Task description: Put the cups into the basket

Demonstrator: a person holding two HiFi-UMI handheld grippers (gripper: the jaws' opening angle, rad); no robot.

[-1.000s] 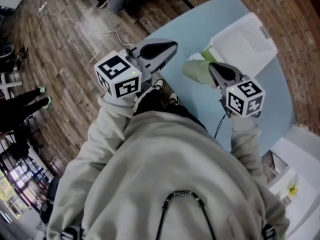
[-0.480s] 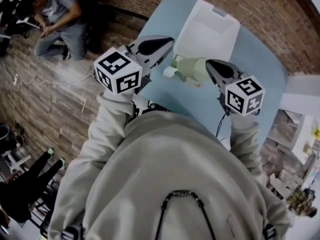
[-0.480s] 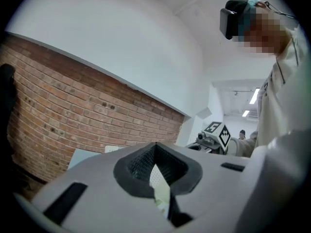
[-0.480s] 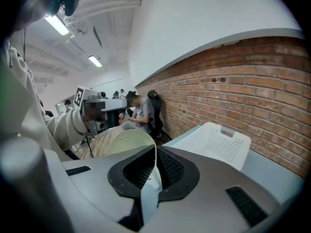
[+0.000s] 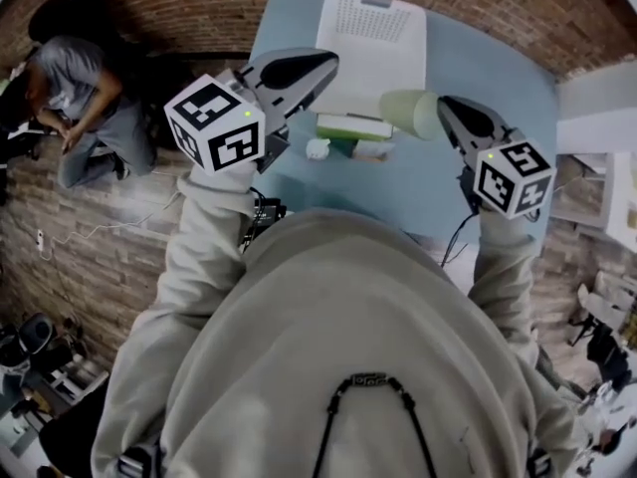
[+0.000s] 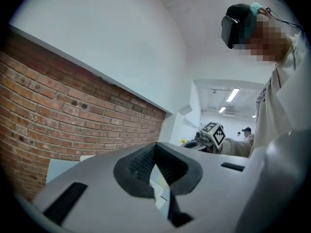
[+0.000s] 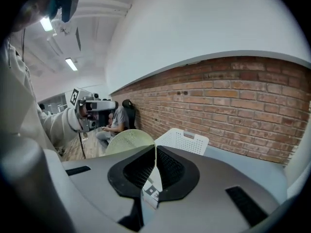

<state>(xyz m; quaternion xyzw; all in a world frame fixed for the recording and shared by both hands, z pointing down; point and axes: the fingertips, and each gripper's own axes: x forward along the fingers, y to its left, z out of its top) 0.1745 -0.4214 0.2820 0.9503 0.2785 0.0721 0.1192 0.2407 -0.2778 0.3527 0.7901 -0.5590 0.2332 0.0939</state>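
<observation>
My right gripper point(image 5: 445, 110) is shut on the rim of a pale green cup point(image 5: 408, 113) and holds it on its side above the light blue table point(image 5: 498, 78), just off the near right corner of the white basket point(image 5: 373, 43). In the right gripper view the cup point(image 7: 127, 140) shows past the jaws, its thin wall pinched between the pads, with the basket point(image 7: 183, 141) behind it. My left gripper point(image 5: 320, 66) hovers shut and empty over the basket's left edge; its pads meet in the left gripper view.
A green and white item point(image 5: 350, 127) and a small white piece point(image 5: 317, 148) lie on the table in front of the basket. A person point(image 5: 85, 93) sits on the brick floor to the left. Brick wall runs behind the table.
The view has swung so the basket now lies straight ahead. The right gripper has carried the cup up beside the basket's near right corner. The left gripper stays shut beside it.
</observation>
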